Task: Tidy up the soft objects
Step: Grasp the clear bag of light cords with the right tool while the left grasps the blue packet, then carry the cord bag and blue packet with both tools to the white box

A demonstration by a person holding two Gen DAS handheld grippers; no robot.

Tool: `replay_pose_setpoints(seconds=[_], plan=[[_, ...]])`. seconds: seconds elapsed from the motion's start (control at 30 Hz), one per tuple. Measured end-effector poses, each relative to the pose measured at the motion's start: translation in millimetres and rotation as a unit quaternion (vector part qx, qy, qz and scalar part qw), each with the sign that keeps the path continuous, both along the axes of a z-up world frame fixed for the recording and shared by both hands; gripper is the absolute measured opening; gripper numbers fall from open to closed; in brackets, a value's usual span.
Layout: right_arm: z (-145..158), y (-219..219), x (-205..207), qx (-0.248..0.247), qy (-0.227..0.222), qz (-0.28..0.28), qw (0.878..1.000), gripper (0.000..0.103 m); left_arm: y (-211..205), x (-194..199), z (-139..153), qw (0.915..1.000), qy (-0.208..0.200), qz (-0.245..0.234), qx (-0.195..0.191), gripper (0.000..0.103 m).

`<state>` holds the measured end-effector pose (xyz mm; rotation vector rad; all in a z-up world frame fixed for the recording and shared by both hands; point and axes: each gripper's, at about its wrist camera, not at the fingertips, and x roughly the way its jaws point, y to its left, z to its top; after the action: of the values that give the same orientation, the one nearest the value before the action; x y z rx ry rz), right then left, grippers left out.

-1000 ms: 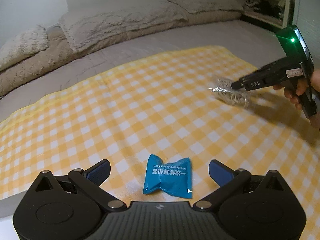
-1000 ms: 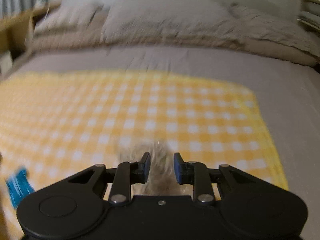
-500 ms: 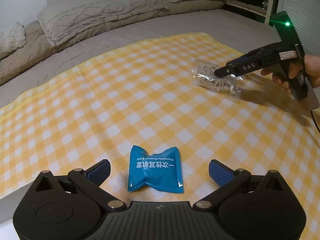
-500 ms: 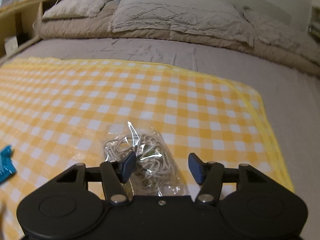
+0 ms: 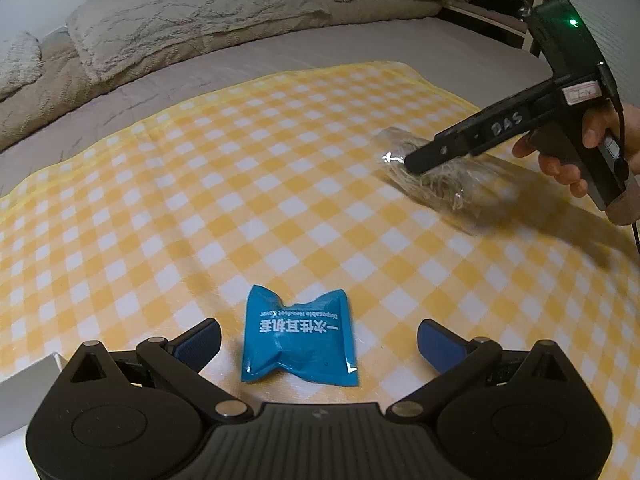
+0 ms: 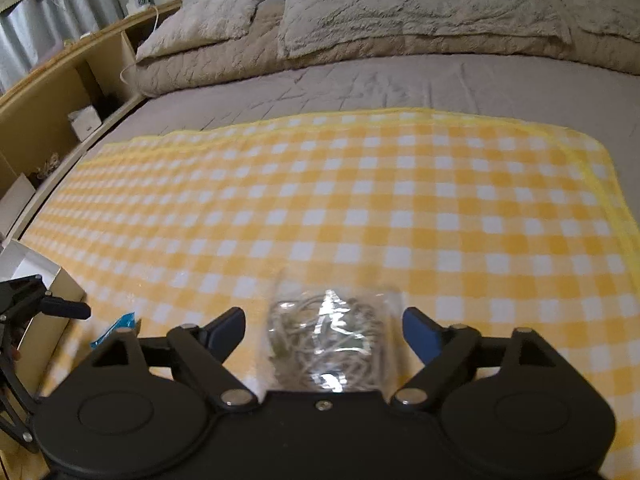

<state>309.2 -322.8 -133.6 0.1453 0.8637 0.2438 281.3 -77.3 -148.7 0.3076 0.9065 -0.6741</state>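
The blue sachet (image 5: pixel 299 341) lies flat on the yellow checked cloth (image 5: pixel 240 184) spread over the bed, straight ahead of the left tool (image 5: pixel 319 342) and between its two widely spread blue pads, its longer side running across from one pad toward the other. Well apart to the right, the clear bag of white cord (image 6: pixel 330 338) sits the same way inside the right tool (image 6: pixel 324 330), whose jaws also stand wide and grip nothing. Each tool is therefore nearest its own packet, and closing straight in looks like the natural next move.
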Motion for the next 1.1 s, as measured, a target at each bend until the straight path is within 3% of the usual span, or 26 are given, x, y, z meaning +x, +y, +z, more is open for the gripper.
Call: replay_pose_setpoints(seconds=[0.2, 0.43, 0.77, 1.1], plan=[[-10.2, 22.2, 3.6, -0.058, 0.027, 0.008, 0.998, 0.086, -1.5, 5.8, -3.8, 0.9998, -0.011, 0.010, 0.011, 0.098], [-11.7, 17.8, -1.7, -0.055, 0.033, -0.003, 0.998, 0.076, 0.5, 15.4, -11.6, 0.9994, 0.007, 0.023, 0.024, 0.064], [-8.9, 14.0, -22.0, -0.063, 0.030, -0.002, 0.998, 0.060, -1.1, 12.8, -8.4, 0.9992, 0.006, 0.030, 0.027, 0.060], [9.4, 24.2, -46.1, -0.083, 0.027, 0.003, 0.996, 0.058, 3.7, -6.0, 19.2, 0.9982, -0.012, 0.058, -0.003, 0.060]])
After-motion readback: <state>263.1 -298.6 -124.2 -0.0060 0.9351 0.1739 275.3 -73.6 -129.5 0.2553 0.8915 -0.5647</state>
